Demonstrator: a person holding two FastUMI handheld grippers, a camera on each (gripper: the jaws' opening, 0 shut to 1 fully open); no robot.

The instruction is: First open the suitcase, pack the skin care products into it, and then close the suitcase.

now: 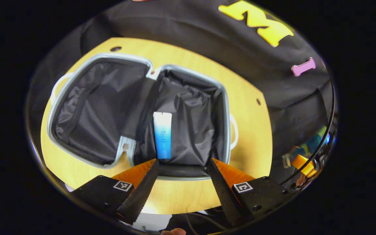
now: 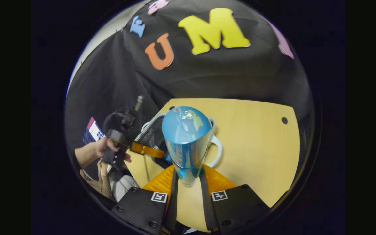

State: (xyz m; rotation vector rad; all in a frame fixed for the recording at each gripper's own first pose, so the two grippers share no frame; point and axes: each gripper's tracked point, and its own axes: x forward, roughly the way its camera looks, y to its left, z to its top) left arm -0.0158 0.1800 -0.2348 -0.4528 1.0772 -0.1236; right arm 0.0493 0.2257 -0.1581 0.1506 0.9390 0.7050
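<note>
A pale yellow wood-grain surface (image 1: 250, 137) carries an open suitcase (image 1: 77, 65) with a light blue-grey rim and black lining. Inside lies a tube (image 1: 162, 135) fading from white to blue. A glossy blue bottle (image 2: 185, 143) with a teal cap stands centre frame.

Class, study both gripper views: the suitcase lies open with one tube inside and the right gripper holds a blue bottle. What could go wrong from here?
1. The right gripper pinches the blue bottle only near its base; the tall, glossy bottle may tip or slip during the carry.
2. The tube already lies in the suitcase; the bottle could land on it or knock it.
3. The left gripper hovers open at the case's near rim and could block the drop.
</note>
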